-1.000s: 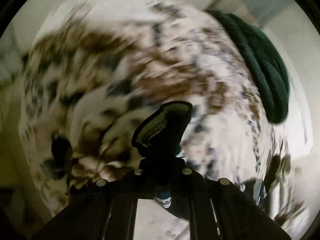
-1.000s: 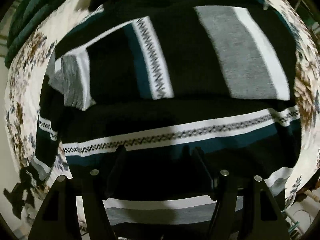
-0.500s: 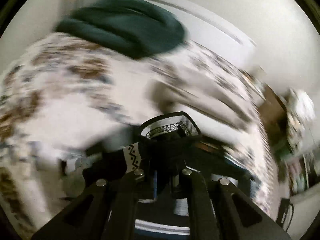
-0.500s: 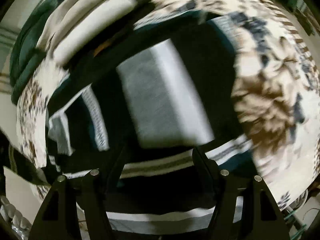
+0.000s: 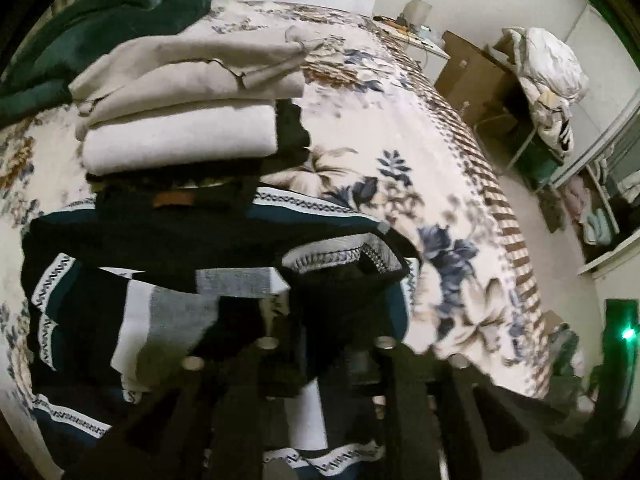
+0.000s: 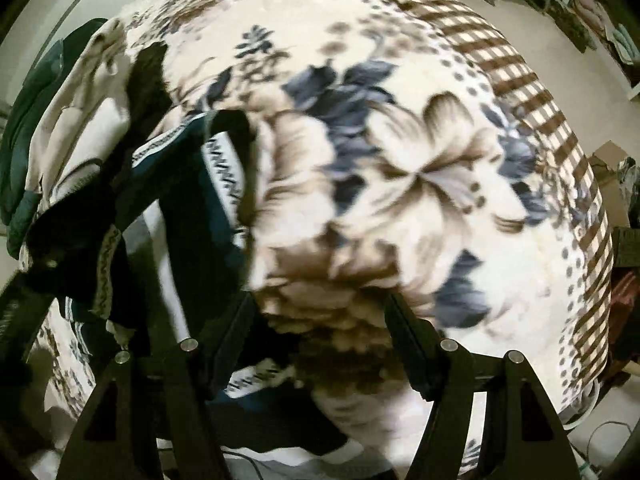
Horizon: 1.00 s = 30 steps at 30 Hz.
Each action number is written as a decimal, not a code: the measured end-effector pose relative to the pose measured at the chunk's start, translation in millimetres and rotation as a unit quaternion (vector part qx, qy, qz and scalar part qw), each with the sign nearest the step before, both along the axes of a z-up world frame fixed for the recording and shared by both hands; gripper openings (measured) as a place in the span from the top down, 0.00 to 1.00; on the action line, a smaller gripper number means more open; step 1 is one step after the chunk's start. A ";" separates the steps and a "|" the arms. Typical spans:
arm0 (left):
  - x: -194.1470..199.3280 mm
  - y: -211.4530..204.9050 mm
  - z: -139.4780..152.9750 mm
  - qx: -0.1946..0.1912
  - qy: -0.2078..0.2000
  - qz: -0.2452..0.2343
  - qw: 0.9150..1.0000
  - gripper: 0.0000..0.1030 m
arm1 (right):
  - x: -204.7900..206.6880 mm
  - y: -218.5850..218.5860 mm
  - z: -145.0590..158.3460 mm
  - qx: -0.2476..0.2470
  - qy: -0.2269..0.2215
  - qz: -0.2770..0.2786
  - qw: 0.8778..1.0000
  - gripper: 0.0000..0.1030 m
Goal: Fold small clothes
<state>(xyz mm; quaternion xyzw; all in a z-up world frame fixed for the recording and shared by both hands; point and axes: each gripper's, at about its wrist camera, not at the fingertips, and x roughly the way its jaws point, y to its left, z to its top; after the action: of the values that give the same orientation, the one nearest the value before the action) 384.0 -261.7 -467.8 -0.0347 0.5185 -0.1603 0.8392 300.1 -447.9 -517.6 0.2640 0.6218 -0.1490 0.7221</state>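
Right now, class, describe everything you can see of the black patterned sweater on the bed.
The black patterned sweater looks knitted, with teal, grey and white bands and white zigzag trim. It lies partly folded and rumpled on the floral bedspread, in front of a stack of folded cream clothes. A dark fold is draped over the left gripper, whose jaws are opening.

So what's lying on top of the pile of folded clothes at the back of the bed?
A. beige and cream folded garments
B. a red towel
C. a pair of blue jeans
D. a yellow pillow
A: in the left wrist view the folded stack shows beige and cream garments on top, with black fabric under them, on the flowered bedspread beside a dark green blanket.
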 end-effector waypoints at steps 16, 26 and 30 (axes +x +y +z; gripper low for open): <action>-38.5 260.1 -20.1 0.082 0.022 0.264 0.961 0.12 | 78.3 45.4 25.4 0.057 -0.033 0.093 0.994 0.29; -38.5 319.5 -55.1 0.055 0.060 0.329 0.941 0.12 | 104.9 71.3 22.8 0.055 -0.064 0.074 0.994 0.94; -28.5 322.3 -60.0 0.046 0.065 0.325 0.942 0.12 | 92.9 54.9 23.0 -0.010 -0.023 0.058 0.998 0.94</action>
<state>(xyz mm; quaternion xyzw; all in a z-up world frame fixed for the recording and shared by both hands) 355.4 60.7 -527.8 -0.1733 0.5391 0.1479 0.8108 393.0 -393.0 -494.7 0.2232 0.6181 -0.1068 0.7461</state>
